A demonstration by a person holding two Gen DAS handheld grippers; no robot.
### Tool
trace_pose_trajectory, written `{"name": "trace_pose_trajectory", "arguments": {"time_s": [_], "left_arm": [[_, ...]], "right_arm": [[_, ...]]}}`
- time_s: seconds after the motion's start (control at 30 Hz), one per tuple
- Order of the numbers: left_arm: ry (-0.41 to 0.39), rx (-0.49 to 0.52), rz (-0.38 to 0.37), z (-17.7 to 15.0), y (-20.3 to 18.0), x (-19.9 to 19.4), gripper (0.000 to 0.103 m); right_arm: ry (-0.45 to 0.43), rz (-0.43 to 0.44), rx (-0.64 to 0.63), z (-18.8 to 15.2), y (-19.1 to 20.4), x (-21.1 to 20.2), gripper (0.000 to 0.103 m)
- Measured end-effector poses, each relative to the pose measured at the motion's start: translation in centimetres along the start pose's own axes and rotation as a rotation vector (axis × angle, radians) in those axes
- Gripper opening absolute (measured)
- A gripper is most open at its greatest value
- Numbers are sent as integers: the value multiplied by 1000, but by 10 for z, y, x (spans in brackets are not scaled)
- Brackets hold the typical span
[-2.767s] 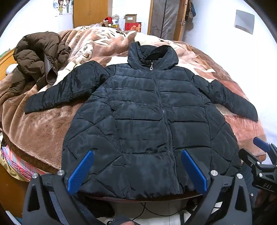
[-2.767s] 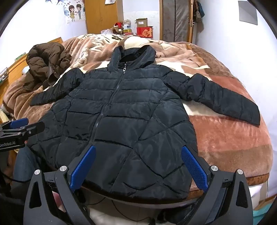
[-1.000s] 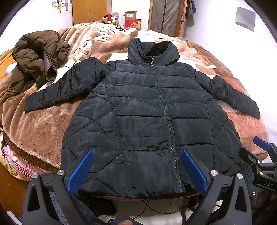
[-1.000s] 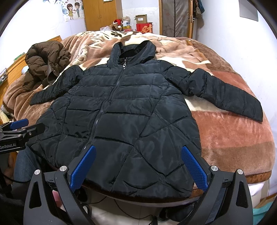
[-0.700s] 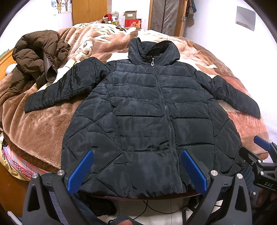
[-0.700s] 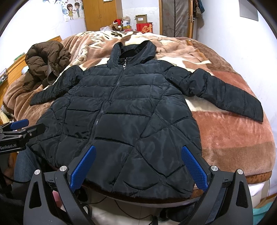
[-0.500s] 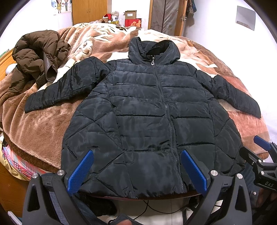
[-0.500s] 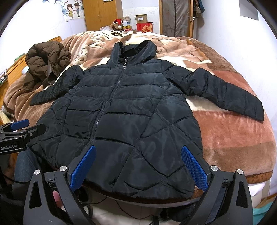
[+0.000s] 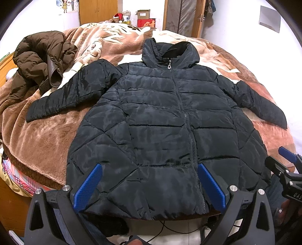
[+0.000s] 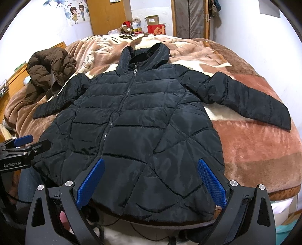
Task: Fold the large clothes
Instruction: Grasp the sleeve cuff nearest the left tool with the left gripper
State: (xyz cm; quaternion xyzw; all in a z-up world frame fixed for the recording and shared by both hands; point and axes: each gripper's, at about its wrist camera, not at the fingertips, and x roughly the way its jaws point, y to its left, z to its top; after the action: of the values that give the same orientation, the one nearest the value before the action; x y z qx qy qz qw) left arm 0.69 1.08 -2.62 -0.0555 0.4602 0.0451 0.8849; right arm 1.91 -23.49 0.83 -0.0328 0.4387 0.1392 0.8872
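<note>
A black quilted hooded jacket (image 9: 160,128) (image 10: 139,128) lies flat and zipped on the bed, front up, both sleeves spread out to the sides, hem at the near edge. My left gripper (image 9: 149,184) hovers open over the left part of the hem, blue pads wide apart with nothing between them. My right gripper (image 10: 150,181) hangs open over the right part of the hem, also empty. Each gripper shows at the edge of the other's view: the right gripper (image 9: 286,165) at the far right, the left gripper (image 10: 24,145) at the far left.
A brown fleece blanket (image 9: 43,139) (image 10: 254,150) covers the bed. A crumpled brown coat (image 9: 37,66) (image 10: 49,71) lies at the back left. Behind the bed stand a wooden wardrobe (image 10: 107,17), boxes (image 10: 155,25) and a door. A white wall runs along the right side.
Both grippers have drifted slightly, so the jacket sits a little differently in view. The jacket itself lies as before and both grippers stay open.
</note>
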Motion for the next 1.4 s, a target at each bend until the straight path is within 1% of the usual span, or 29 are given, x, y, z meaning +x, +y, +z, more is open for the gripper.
{"name": "trace_pose_trajectory", "arguments": {"time_s": [0.27,0.47,0.57,0.63,0.7,0.77,0.83,0.9,1.1,1.2,1.3,1.4], "left_arm": [[11,-32,6,14,20,21,102],[18,-93,16,34,51,45,102],[20,-113,38,46,69,58,102],[18,-143,44,55,85,68,101],[14,-185,62,64,106,77,96],[4,-216,102,72,125,87,96],[6,-249,111,79,145,96,96],[17,-284,98,85,165,108,96],[17,-398,153,97,227,138,92],[-2,-459,171,102,261,152,92],[-1,-517,221,108,295,170,92],[0,-604,242,112,329,186,92]], "right_arm": [[11,4,-25,22,0,21,99],[11,25,-35,50,5,47,99],[11,34,-48,65,9,63,99],[12,41,-57,75,12,74,99],[13,39,-71,83,17,86,99],[31,46,-81,91,20,99,99],[40,45,-96,99,24,109,99],[37,32,-119,106,30,119,99],[53,11,-166,123,40,150,99],[70,-2,-169,130,40,166,99],[84,-22,-167,135,39,179,99],[94,-32,-161,137,37,188,99]]}}
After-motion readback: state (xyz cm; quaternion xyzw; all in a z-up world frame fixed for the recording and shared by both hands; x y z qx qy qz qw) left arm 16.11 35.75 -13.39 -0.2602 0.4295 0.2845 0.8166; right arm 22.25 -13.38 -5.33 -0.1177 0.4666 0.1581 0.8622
